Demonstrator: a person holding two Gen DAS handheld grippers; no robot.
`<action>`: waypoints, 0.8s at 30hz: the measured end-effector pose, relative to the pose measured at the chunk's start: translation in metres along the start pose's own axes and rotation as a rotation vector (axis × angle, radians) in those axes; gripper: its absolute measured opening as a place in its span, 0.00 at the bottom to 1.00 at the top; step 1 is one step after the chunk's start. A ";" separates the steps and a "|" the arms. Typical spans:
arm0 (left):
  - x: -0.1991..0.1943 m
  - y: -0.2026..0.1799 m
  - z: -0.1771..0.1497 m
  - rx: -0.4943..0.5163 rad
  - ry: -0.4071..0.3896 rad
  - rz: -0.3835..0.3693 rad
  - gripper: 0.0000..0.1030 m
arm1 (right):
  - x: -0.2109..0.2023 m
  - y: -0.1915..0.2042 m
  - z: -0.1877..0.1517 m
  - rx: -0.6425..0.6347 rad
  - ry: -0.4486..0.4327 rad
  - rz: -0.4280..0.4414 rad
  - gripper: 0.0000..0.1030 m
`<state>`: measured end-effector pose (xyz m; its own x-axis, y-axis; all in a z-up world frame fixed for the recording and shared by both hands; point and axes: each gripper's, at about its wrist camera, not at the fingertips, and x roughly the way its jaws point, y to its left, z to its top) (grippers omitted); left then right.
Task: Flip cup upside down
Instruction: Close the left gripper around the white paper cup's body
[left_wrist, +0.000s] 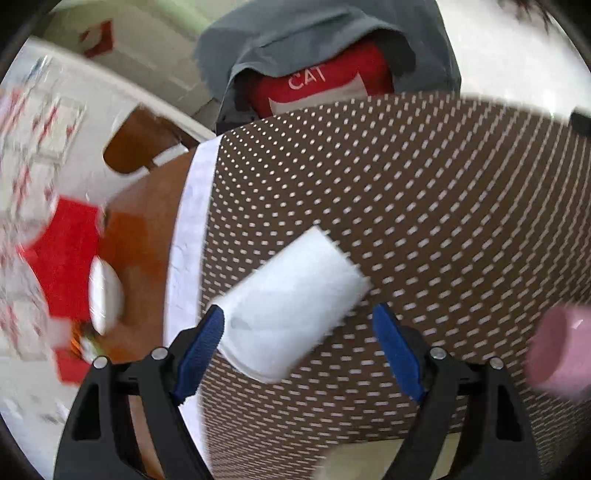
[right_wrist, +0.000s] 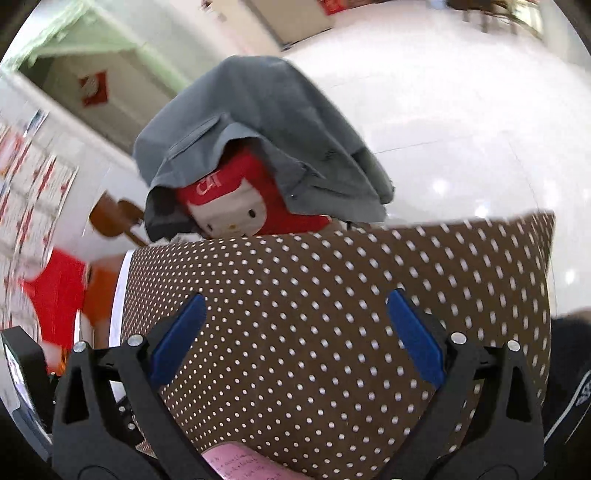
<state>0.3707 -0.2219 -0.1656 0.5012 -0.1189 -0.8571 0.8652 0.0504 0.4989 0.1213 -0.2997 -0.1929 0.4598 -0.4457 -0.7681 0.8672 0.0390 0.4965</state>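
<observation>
A white paper cup (left_wrist: 291, 302) is tilted on its side between the blue fingertips of my left gripper (left_wrist: 299, 325), over the brown polka-dot tablecloth (left_wrist: 424, 203). The left pad touches the cup near its wide end; the right pad stands clear of it, so the jaws are open. The image is motion-blurred. A pink cup (left_wrist: 557, 354) sits at the right edge of the left wrist view. My right gripper (right_wrist: 295, 314) is open and empty above the same cloth (right_wrist: 332, 277); no cup shows in its view.
A chair draped with a grey jacket (left_wrist: 321, 33) over a red cat cushion (left_wrist: 325, 81) stands behind the table, also in the right wrist view (right_wrist: 258, 122). A white bowl (left_wrist: 105, 295) and red items (left_wrist: 70, 258) lie left of the cloth. A pink note (right_wrist: 240, 463) lies near the front.
</observation>
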 end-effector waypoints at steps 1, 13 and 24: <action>0.005 0.000 -0.001 0.039 0.005 0.018 0.79 | 0.001 0.001 -0.003 -0.001 0.000 -0.001 0.93; 0.037 -0.004 0.003 0.180 -0.039 0.092 0.78 | 0.008 0.011 -0.025 -0.064 -0.025 -0.037 0.93; 0.033 0.004 0.009 0.083 -0.031 0.101 0.67 | 0.014 0.012 -0.019 -0.077 -0.008 -0.035 0.93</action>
<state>0.3908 -0.2341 -0.1904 0.5836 -0.1476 -0.7985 0.8056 -0.0183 0.5922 0.1423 -0.2885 -0.2054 0.4275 -0.4553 -0.7810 0.8950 0.0914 0.4366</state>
